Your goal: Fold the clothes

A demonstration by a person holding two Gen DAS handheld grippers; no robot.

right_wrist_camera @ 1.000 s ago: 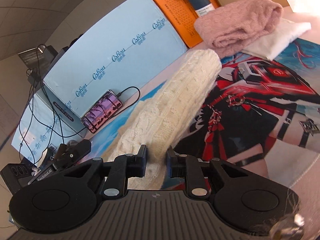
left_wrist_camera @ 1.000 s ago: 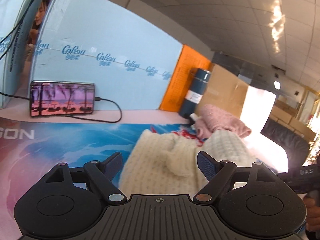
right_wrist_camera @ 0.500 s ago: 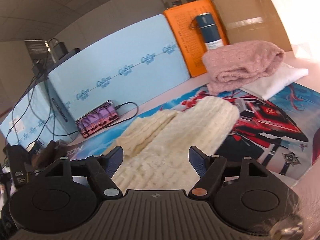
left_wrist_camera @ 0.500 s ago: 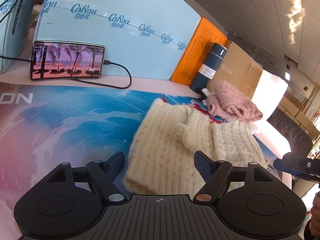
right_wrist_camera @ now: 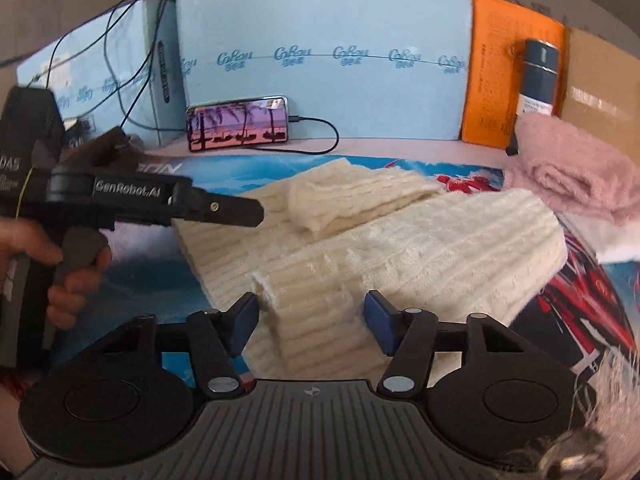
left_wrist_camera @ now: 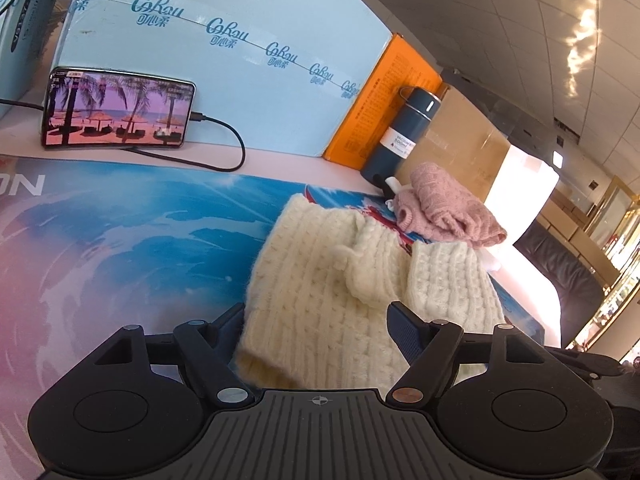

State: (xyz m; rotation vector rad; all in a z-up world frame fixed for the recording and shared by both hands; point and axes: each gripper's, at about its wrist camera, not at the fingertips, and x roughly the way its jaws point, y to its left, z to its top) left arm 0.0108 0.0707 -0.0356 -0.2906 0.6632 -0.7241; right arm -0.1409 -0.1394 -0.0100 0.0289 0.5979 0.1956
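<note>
Cream sweater (right_wrist_camera: 400, 248) now flat; right tool (right_wrist_camera: 310, 314) closing around its cuff, formerly clamped; left tool (left_wrist_camera: 316, 326) wide.

Pale blue foam boards (left_wrist_camera: 224, 80) wall off the back of the surface (left_wrist_camera: 280, 164), with an orange panel (left_wrist_camera: 376, 108) and cardboard (left_wrist_camera: 460, 140) alongside. Tiled ceiling (left_wrist_camera: 520, 20) overhead catches glare, and there's a dark sofa (left_wrist_camera: 560, 280) off right.
</note>
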